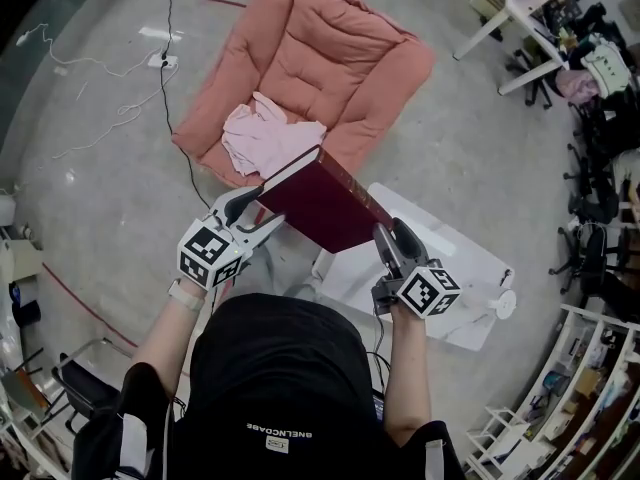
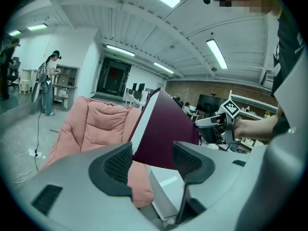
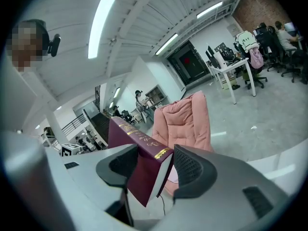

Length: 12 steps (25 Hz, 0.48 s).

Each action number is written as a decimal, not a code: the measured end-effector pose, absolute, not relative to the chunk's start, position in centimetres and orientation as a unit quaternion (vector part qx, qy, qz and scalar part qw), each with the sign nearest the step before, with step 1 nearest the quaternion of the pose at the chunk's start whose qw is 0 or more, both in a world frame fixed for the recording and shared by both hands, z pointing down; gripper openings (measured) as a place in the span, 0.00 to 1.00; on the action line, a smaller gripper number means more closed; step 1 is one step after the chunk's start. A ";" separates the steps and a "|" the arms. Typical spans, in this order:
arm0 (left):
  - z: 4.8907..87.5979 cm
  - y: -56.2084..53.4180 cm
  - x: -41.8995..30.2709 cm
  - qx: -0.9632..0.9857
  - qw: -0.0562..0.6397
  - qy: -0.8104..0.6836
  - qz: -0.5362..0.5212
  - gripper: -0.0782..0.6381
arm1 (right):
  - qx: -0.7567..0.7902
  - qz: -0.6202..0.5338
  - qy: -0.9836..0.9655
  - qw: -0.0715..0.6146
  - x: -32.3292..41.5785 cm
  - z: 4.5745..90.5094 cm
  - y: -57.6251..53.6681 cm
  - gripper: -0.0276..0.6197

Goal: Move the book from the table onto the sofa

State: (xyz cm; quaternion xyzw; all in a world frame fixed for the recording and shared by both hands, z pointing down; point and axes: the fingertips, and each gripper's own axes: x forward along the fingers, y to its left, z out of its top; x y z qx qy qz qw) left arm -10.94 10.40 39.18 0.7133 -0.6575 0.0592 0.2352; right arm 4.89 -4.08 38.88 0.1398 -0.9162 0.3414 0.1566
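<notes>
Left gripper (image 1: 258, 216): was clamped on a corner of the maroon hardcover book (image 1: 322, 206).
Right gripper (image 1: 395, 236): was clamped across the spine end.
Position: held aloft between white table (image 1: 455, 258) and pink quilted sofa (image 1: 330, 58).
Handling: probably stiff, hefty, with slick covers; gripping both ends suited it.
Spine lettering: gold, unreadable.

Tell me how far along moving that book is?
Done: the book is off the white table, held in the air. In hand: the left tool and right tool each clamp one end. Left: carrying it to the pink sofa, where a pink cloth lies, and setting it down.
</notes>
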 end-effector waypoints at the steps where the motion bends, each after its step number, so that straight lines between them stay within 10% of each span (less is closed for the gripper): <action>1: 39.1 10.6 -11.9 0.715 0.234 -0.656 0.059 0.47 | 0.141 0.341 -0.916 0.157 4.0 38.8 -3.8 0.43; 12: 39.1 12.2 -21.5 0.723 0.233 -0.648 0.055 0.47 | 0.153 0.336 -0.915 0.159 -5.1 38.5 -1.6 0.43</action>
